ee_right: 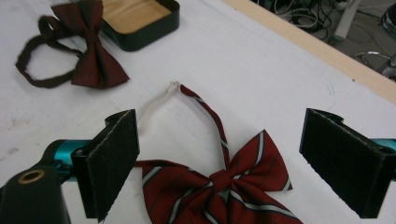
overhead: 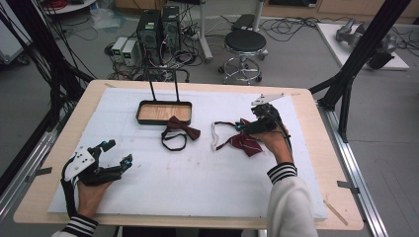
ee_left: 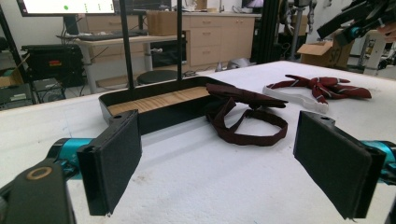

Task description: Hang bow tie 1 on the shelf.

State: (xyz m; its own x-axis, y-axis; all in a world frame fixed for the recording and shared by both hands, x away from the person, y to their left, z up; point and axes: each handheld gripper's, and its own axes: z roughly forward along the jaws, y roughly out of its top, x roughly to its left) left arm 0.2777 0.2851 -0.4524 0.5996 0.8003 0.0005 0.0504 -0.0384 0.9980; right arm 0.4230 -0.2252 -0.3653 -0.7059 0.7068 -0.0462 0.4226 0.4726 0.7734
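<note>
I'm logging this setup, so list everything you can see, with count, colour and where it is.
tray: one, black with a wooden floor and tall handle, far left of the mat
plain bow tie: one, dark red, beside the tray's near right corner
striped bow tie: one, red with pale stripes, white strap, right of centre
mat: one, white, covering the table
table: one, light wood
stool: one, black, on the floor beyond
left gripper: black, open, near left
right gripper: black, open over the striped bow tie
</note>
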